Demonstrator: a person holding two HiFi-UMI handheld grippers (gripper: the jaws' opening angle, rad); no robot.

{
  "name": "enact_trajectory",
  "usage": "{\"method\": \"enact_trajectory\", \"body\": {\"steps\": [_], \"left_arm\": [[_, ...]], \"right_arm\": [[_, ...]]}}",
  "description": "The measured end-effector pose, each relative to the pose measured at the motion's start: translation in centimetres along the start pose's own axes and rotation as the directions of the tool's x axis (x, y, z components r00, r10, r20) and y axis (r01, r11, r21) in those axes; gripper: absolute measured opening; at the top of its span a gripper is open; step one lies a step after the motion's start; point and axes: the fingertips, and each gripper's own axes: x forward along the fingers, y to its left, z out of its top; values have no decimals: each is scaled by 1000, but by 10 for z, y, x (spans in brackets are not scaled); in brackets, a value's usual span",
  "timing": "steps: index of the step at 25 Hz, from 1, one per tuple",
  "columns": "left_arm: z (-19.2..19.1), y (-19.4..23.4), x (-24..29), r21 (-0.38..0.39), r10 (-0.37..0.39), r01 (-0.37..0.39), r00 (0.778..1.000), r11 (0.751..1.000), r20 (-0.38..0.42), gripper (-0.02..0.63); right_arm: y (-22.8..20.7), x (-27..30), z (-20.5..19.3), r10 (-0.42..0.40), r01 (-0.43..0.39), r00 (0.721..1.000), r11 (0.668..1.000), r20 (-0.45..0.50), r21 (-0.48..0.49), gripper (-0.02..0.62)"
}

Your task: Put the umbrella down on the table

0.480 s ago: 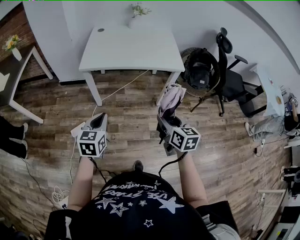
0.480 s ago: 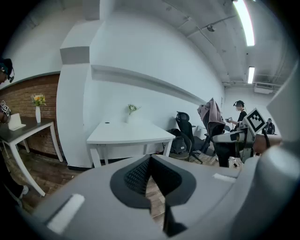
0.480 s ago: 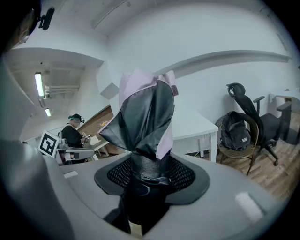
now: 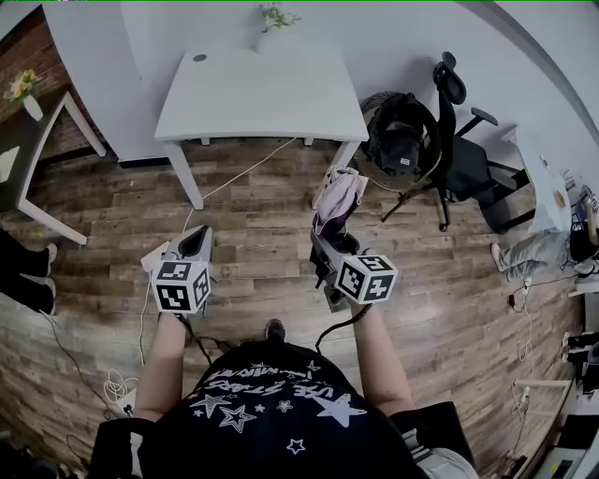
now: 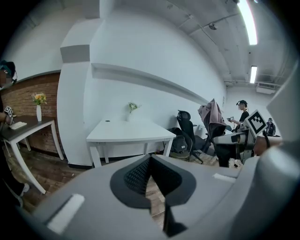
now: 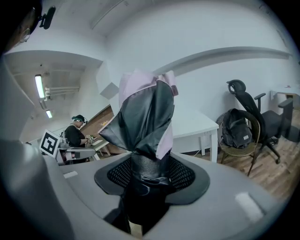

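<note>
A folded umbrella with pink and dark fabric stands up out of my right gripper, whose jaws are shut on its black lower part; the right gripper view shows the umbrella clamped between the pads. My left gripper hangs at the left over the wooden floor, its jaws shut with nothing between them. The white table stands ahead of both grippers, against the wall, and its top carries only a small vase.
A vase with flowers sits at the table's far edge. A black office chair and a backpack on a wicker seat stand right of the table. A dark side table is at the left. Cables trail across the floor.
The scene has shifted only slightly; the right gripper with the umbrella has edged a little towards the table. The left gripper looks unmoved.
</note>
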Motion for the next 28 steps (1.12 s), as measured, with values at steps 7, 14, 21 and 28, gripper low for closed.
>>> {"method": "enact_trajectory", "body": {"steps": [7,14,21,28], "left_arm": [[-5,-24,14,2,-1,1,1000,1000,-12,3],[16,-40,30,-6,18,-18,999,1000,28,3],[33,-38,44,-8,17,-17,999,1000,48,3],[51,-15,87,-17,4,-3,998,1000,63,3]], "right_arm": [[-23,-6,-4,16,-16,1000,1000,-1,3,232],[-47,0,9,64,-64,998,998,1,1,233],[-59,19,20,92,-92,996,995,0,31,235],[-76,57,30,72,-71,997,997,-19,33,235]]}}
